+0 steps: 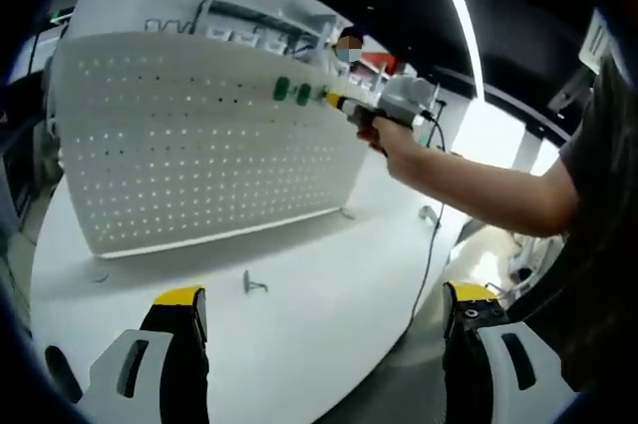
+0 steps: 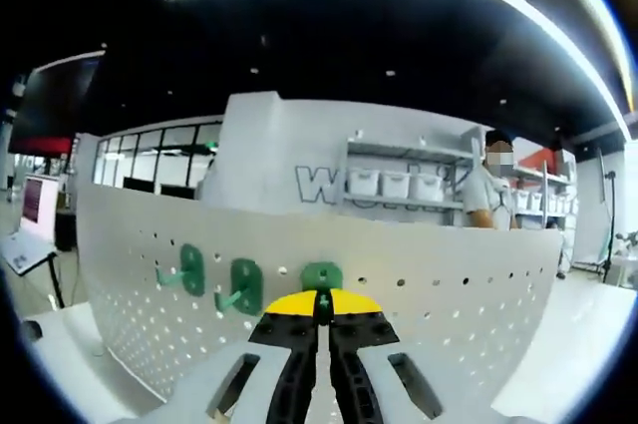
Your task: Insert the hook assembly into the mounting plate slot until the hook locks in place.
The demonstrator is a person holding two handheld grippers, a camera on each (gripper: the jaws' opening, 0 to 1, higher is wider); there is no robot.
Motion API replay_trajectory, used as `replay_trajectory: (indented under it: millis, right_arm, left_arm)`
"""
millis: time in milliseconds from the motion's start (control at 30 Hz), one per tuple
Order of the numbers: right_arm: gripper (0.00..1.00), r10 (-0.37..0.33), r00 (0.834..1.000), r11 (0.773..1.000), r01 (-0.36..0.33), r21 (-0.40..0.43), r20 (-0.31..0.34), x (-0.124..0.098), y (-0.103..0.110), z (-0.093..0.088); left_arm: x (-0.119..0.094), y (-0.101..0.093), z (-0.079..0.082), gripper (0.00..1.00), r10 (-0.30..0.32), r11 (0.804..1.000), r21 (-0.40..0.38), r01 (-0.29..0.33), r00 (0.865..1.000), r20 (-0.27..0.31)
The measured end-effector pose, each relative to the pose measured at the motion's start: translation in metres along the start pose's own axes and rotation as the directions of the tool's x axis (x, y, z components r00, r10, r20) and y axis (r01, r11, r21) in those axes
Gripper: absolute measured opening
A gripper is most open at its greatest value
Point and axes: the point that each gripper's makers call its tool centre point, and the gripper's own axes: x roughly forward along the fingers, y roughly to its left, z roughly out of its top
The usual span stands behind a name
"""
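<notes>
Pressing a green hook against the white pegboard, the right gripper clamps it; 2 hooks hang just left. Left gripper gapes, a loose metal hook between its jaws.

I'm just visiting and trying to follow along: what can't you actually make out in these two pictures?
- Right gripper view: the third green hook is partly hidden behind the right gripper; whether it sits locked in the pegboard can't be told.
- Left gripper view: the hooks are too small to show how they seat.
- Left gripper view: a small metal piece on the table is too small to identify.
</notes>
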Motion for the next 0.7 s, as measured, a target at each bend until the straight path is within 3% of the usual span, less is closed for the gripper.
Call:
replay_trajectory:
  millis: [300,367,400,433,600,700]
  right_arm:
    - [0.00,-0.006,1.000,1.000,0.006,0.004,0.018,-0.001,0.002,0.000]
    - [0.00,-0.019,0.998,0.999,0.017,0.031,0.064,-0.005,0.001,0.009]
    - [0.00,-0.013,0.999,1.000,0.012,0.025,0.043,-0.007,0.003,0.006]
    - [0.00,-0.018,0.997,1.000,0.016,0.017,0.079,-0.008,0.003,0.012]
    - [0.00,-0.020,0.991,0.999,0.016,0.033,0.134,-0.011,0.001,0.024]
    - [0.00,-0.017,0.990,0.999,0.012,0.037,0.139,-0.006,-0.001,0.025]
  left_arm:
    - [0.000,0.002,0.000,1.00,0.003,1.000,-0.006,-0.003,1.000,0.007]
    - [0.000,0.003,0.000,1.00,0.002,1.000,-0.007,-0.002,1.000,0.011]
    - [-0.001,0.003,0.000,1.00,0.002,1.000,-0.009,-0.002,1.000,0.010]
    - [-0.001,0.003,-0.001,1.00,0.003,1.000,-0.011,-0.003,1.000,0.008]
    - [0.000,0.005,-0.003,1.00,0.002,1.000,-0.013,-0.002,1.000,0.001]
    - [0.001,0.004,-0.002,1.00,-0.001,1.000,-0.013,0.001,1.000,0.003]
